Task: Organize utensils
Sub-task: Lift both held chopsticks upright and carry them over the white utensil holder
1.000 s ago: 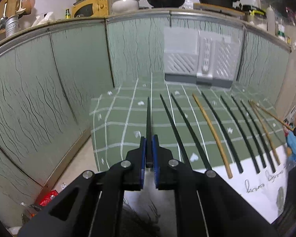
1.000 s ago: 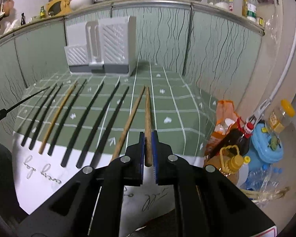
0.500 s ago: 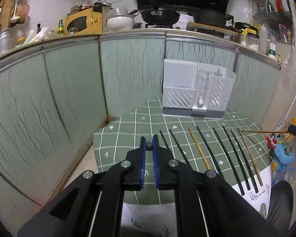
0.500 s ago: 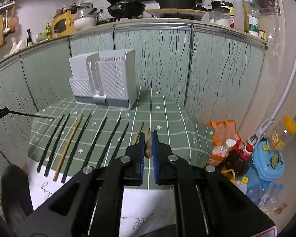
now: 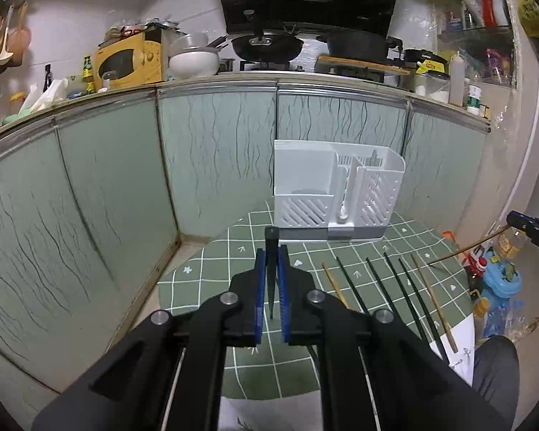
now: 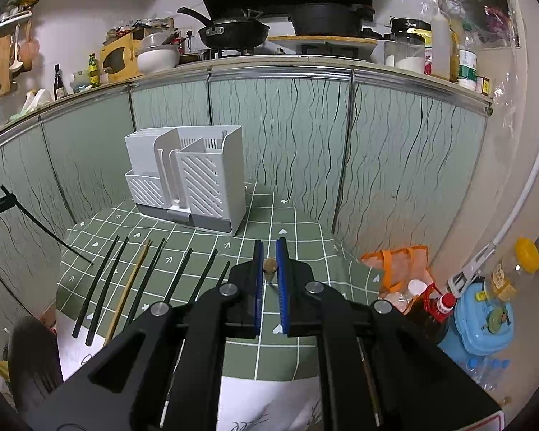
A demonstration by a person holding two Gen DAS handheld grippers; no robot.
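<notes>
My left gripper (image 5: 271,280) is shut on a black chopstick (image 5: 271,251), held well above the green checked table cloth (image 5: 233,273); that chopstick also shows in the right wrist view (image 6: 46,231). My right gripper (image 6: 268,273) is shut on a brown wooden chopstick (image 6: 269,265), seen end-on; it also shows in the left wrist view (image 5: 470,246). Several black chopsticks (image 6: 106,283) and a wooden one (image 6: 133,283) lie in a row on the cloth. A white slotted utensil holder (image 5: 337,194) stands at the back of the table, also in the right wrist view (image 6: 187,183).
Green patterned cabinet panels (image 5: 215,158) wall the table's back and left. Bottles and a blue container (image 6: 481,319) with an orange bag (image 6: 399,269) sit on the floor to the right. A white printed sheet (image 6: 269,402) covers the near table edge.
Both grippers have lifted their chopsticks off the cloth and risen, tilting the view up toward the holder and counter. The chopsticks now point forward, seen end-on.
</notes>
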